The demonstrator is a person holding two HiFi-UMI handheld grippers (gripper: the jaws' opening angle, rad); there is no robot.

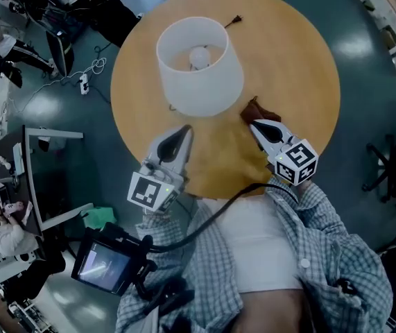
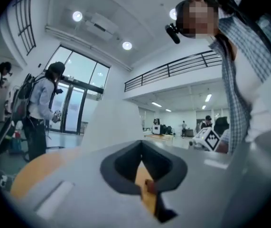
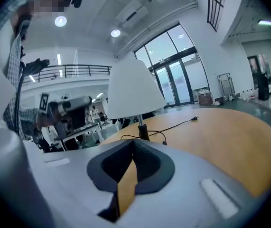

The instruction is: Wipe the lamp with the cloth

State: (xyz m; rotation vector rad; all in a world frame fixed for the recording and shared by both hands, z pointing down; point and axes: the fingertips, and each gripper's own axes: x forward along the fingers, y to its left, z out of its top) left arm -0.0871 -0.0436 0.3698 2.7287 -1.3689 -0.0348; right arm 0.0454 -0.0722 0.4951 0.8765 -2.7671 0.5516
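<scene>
A lamp with a white shade [image 1: 199, 64] stands on the far half of the round wooden table [image 1: 302, 61]. A brown cloth [image 1: 260, 109] lies crumpled on the table just right of the shade. My right gripper [image 1: 253, 125] hovers right behind the cloth, jaws shut with nothing between them; its own view shows the lamp [image 3: 133, 91] and its stem ahead, no cloth. My left gripper [image 1: 185, 129] is near the shade's front edge, also shut and empty. In the left gripper view the shade [image 2: 114, 122] rises close ahead of the gripper [image 2: 142, 164].
The lamp's black cord [image 3: 173, 126] runs across the table to a loose plug [image 1: 234, 21] at the far edge. A screen device [image 1: 104, 266] sits at my lower left. A chair [image 1: 392, 165] stands to the right, a person [image 2: 40, 108] across the room.
</scene>
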